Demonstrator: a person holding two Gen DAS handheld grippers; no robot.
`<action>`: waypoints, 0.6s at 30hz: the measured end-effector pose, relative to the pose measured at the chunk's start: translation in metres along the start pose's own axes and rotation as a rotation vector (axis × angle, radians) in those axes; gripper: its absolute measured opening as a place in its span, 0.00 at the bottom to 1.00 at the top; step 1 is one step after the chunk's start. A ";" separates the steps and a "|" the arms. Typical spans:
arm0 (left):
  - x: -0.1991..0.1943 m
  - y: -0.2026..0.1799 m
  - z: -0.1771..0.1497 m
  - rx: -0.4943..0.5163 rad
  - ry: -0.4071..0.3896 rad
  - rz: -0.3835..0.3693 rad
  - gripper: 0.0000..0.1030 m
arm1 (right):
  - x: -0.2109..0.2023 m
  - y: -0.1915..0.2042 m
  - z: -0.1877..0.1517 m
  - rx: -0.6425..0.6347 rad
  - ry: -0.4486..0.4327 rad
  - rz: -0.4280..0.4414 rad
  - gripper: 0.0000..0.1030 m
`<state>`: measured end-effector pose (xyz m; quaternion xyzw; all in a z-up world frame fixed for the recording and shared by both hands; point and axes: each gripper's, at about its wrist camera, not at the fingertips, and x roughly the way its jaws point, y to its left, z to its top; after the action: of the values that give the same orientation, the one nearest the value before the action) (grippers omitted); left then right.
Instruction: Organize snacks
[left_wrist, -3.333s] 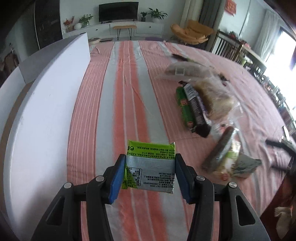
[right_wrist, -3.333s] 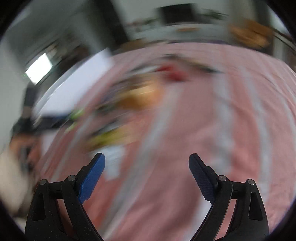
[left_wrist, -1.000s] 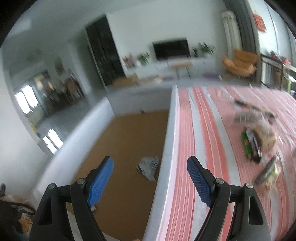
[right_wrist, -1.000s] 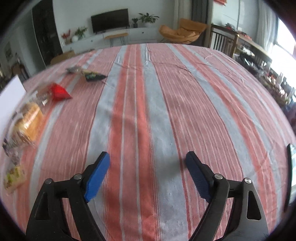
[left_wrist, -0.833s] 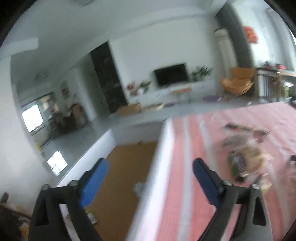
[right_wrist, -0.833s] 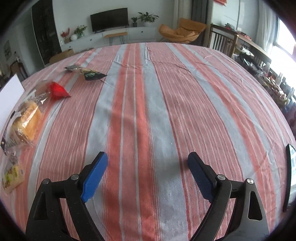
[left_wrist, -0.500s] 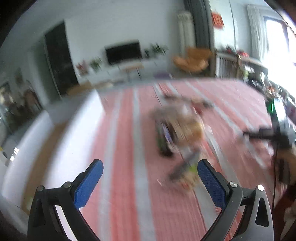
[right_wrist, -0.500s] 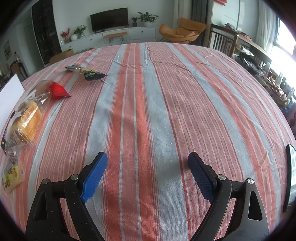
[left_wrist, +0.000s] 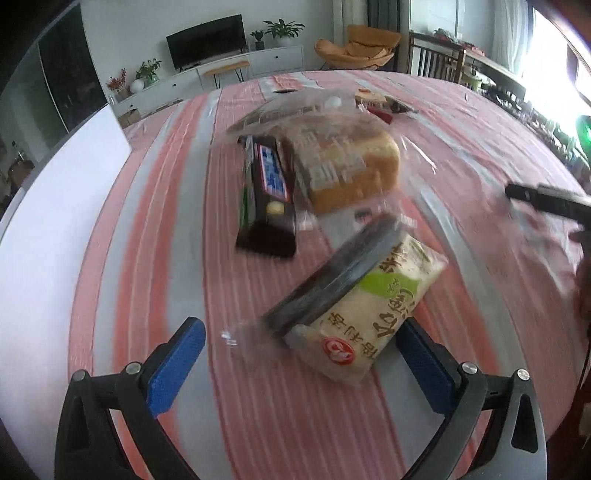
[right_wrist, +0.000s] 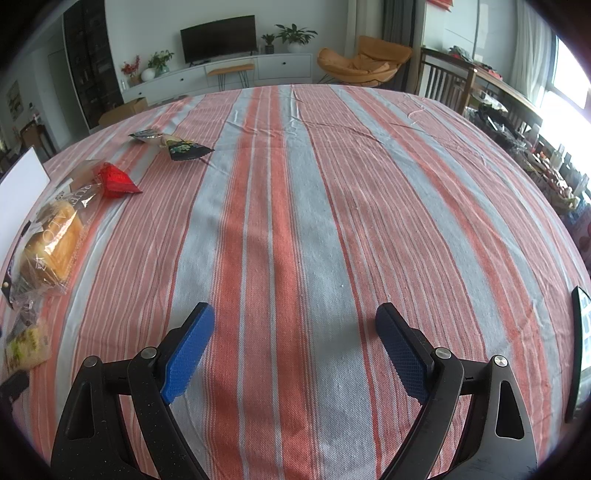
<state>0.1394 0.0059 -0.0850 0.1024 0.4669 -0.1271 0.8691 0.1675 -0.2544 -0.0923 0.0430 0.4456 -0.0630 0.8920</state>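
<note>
left gripper (left_wrist: 299, 354): jaws spread wide, nothing gripped; near end of rice cracker pack sits between the pads, untouched
rice cracker pack (left_wrist: 373, 314): nearest, flat on striped tablecloth (left_wrist: 155, 236); likely light, crinkly, brittle inside; grip across the short width, gently
chocolate bar (left_wrist: 271, 192): beyond; probably firm, slick wrapper
bagged bread (left_wrist: 343, 162): farthest; soft, squashes; take by bag
right gripper (right_wrist: 295, 347): wide open, empty, over bare cloth

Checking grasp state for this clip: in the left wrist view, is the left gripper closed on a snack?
No. The left gripper stands wide open, its blue fingers flanking the rice cracker pack without pressing it.
</note>
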 end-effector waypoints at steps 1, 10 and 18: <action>0.006 0.001 0.008 -0.004 -0.004 -0.013 1.00 | 0.000 0.000 0.000 0.000 0.000 0.000 0.88; 0.023 0.013 0.021 -0.021 -0.033 -0.063 1.00 | 0.000 0.000 0.000 0.000 0.000 0.001 0.89; 0.018 0.016 0.018 -0.020 -0.033 -0.064 1.00 | 0.000 0.001 0.000 -0.001 0.001 0.000 0.89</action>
<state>0.1681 0.0137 -0.0896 0.0764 0.4566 -0.1519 0.8733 0.1671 -0.2537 -0.0921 0.0427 0.4461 -0.0627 0.8918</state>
